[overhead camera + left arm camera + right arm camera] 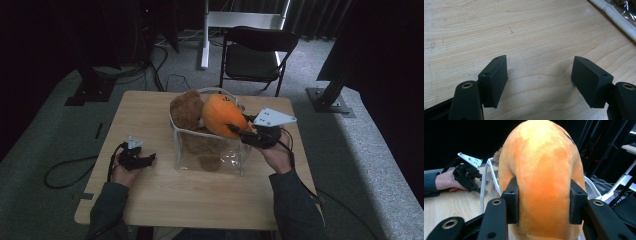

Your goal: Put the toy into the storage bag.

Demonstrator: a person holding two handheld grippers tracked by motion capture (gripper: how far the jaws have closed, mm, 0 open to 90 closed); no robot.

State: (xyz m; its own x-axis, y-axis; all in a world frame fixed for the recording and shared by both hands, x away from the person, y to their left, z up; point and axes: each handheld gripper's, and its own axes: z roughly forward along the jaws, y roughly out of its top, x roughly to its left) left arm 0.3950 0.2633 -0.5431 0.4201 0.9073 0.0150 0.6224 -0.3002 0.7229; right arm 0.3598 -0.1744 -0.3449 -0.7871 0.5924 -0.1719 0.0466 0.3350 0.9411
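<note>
Right hand-held gripper (544, 203): clamped on orange plush (541, 170) above clear bag (210, 150) | left hand-held gripper (540, 80): wide, at bag's 9 o'clock on surface (499, 30).

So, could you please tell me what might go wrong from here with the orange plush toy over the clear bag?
1. The right gripper pinches the orange plush toy only at its soft sides, so it could slip out.
2. The clear bag already holds a brown plush toy at its rim, so the orange one may catch or push it out.
3. The left gripper rests open on the table, apart from the bag, which could shift or tip.
</note>
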